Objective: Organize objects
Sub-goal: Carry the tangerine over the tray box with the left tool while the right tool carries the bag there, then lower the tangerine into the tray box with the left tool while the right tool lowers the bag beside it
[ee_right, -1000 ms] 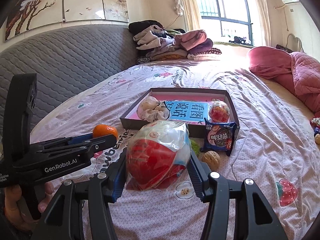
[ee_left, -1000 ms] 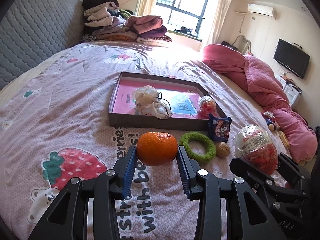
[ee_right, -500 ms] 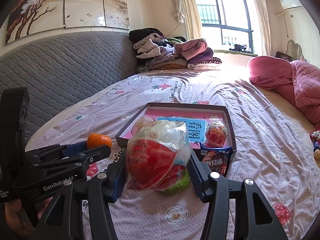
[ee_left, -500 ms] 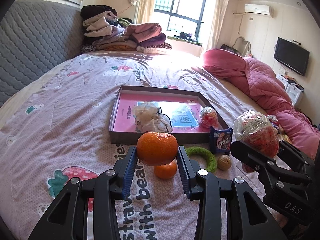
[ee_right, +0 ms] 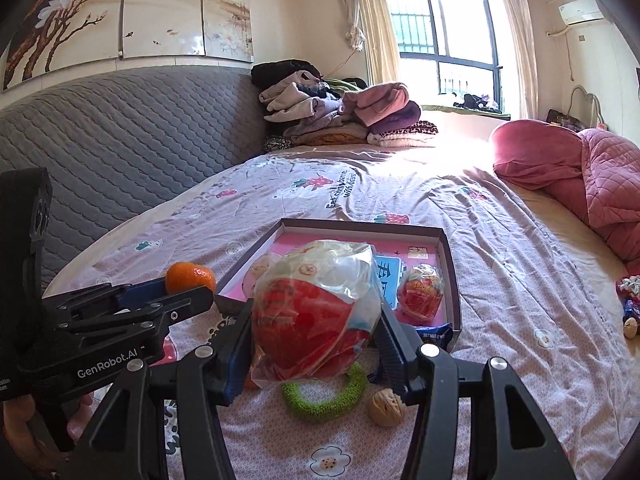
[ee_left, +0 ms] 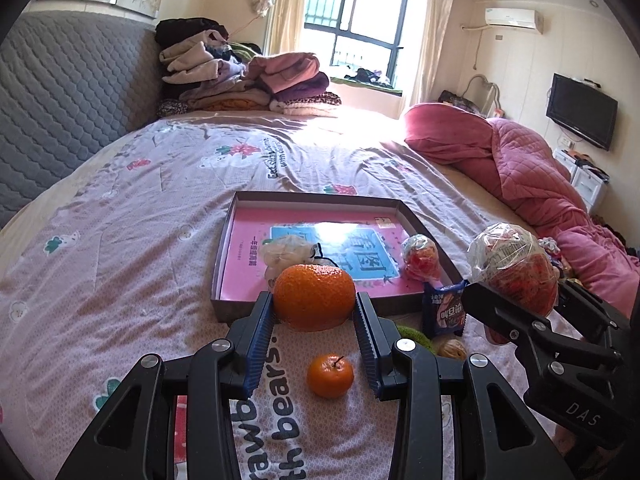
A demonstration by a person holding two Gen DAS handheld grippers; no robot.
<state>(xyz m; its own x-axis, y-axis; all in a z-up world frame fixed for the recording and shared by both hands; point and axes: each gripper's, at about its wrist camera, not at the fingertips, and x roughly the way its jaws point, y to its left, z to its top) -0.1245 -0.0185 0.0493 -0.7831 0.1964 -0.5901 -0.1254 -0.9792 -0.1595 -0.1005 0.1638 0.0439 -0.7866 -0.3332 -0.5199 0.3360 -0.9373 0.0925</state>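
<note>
My left gripper (ee_left: 315, 312) is shut on a large orange (ee_left: 314, 297) and holds it above the bed, just short of the shallow brown box (ee_left: 236, 308) with a pink lining. My right gripper (ee_right: 316, 320) is shut on a red-and-white wrapped ball (ee_right: 316, 308), also lifted near the box's (ee_right: 450, 264) front edge; the ball shows in the left wrist view (ee_left: 512, 264) too. In the box lie a small wrapped ball (ee_left: 420, 256) and a pale mesh bundle (ee_left: 286, 250). A small orange (ee_left: 330, 375) lies on the sheet below my left gripper.
On the bed in front of the box lie a green ring (ee_right: 324, 396), a walnut (ee_right: 386, 402) and a blue snack packet (ee_left: 444, 312). A pink quilt (ee_left: 532, 172) is heaped at the right, folded clothes (ee_left: 240, 80) at the far end, a grey headboard (ee_right: 120, 136) at the left.
Both grippers have risen with their loads and moved toward the box. The small orange on the sheet came into view below the left gripper.
</note>
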